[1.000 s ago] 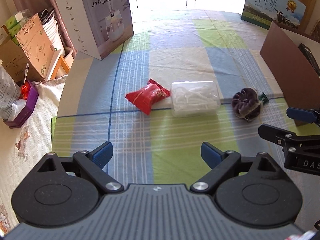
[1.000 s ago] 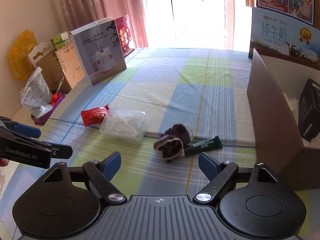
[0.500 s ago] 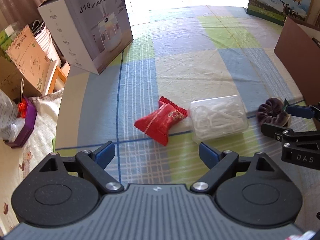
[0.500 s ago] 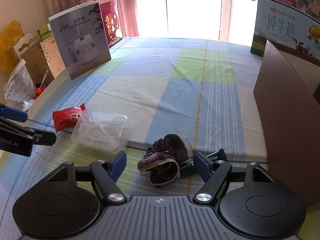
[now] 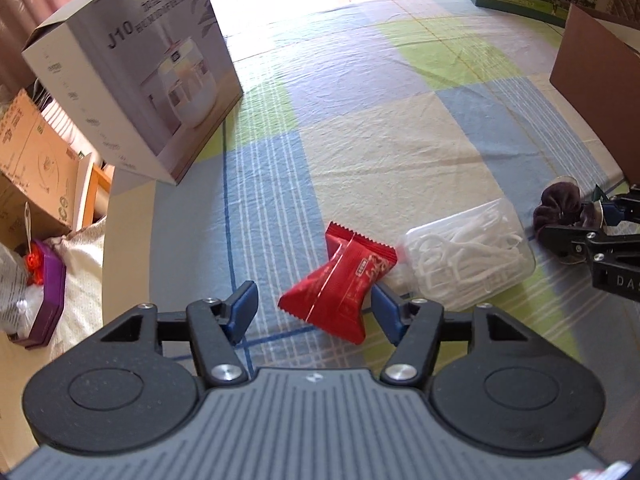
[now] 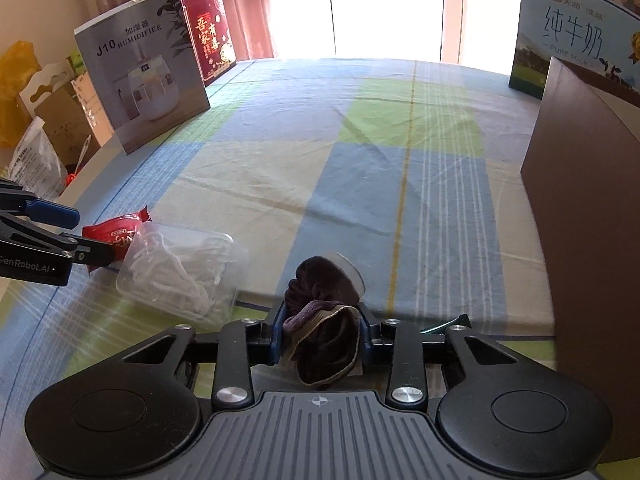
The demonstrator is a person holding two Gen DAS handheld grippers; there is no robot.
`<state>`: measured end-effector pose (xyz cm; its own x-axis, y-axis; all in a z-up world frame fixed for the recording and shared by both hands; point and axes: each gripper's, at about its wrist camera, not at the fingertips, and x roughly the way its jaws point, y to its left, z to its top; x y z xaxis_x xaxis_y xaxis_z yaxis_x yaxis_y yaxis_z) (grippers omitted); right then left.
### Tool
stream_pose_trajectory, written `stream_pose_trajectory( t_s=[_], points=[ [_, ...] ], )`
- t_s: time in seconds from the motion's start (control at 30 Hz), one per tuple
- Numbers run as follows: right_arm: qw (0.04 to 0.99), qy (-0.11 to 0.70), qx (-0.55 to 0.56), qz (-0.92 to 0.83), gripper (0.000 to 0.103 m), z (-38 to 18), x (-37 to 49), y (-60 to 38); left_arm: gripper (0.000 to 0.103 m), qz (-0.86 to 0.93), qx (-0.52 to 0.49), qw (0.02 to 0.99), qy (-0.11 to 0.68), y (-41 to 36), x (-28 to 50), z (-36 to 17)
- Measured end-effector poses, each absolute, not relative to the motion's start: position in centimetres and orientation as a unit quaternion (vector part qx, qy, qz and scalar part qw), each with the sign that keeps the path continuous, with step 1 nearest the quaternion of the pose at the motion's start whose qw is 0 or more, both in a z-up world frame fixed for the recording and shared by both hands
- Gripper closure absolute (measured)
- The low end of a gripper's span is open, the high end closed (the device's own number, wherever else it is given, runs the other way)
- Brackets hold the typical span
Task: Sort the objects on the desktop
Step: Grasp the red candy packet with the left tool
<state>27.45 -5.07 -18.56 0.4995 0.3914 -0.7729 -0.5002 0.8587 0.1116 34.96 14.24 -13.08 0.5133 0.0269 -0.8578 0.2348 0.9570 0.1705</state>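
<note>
Checked cloth (image 6: 400,200) (sunlit): floss-pick box (image 5: 464,256) apparently touches red packet (image 5: 344,280).

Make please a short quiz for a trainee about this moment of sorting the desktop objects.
1. True or false: the right gripper is closed on the purple scrunchie.
2. What lies between the open fingers of the left gripper?
3. The clear box sits: A) left of the red snack packet, B) between packet and scrunchie, C) inside the brown box.

Key: 1 true; 2 the red snack packet; 3 B.
</note>
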Motion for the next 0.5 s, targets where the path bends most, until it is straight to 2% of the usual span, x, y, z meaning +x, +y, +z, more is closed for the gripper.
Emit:
stream_pose_trajectory(
  t_s=[0.1,0.17,0.23,0.5],
  points=[
    [0.864,0.429,-0.062,0.257,0.071,-18.6,27.5,-5.1,0.049,-0.073,0.145,0.856,0.491,13.8,35.5,-13.6],
    [0.863,0.429,-0.062,0.258,0.071,-18.5,27.5,-5.1,0.056,-0.076,0.146,0.853,0.496,13.6,35.8,-14.0],
    [0.863,0.429,-0.062,0.259,0.071,-18.5,27.5,-5.1,0.068,-0.077,0.146,0.851,0.498,13.5,35.8,-14.4],
    [0.862,0.429,-0.065,0.263,0.072,-18.3,27.2,-5.2,0.079,-0.064,0.123,0.854,0.501,14.0,34.9,-14.5]
  ],
)
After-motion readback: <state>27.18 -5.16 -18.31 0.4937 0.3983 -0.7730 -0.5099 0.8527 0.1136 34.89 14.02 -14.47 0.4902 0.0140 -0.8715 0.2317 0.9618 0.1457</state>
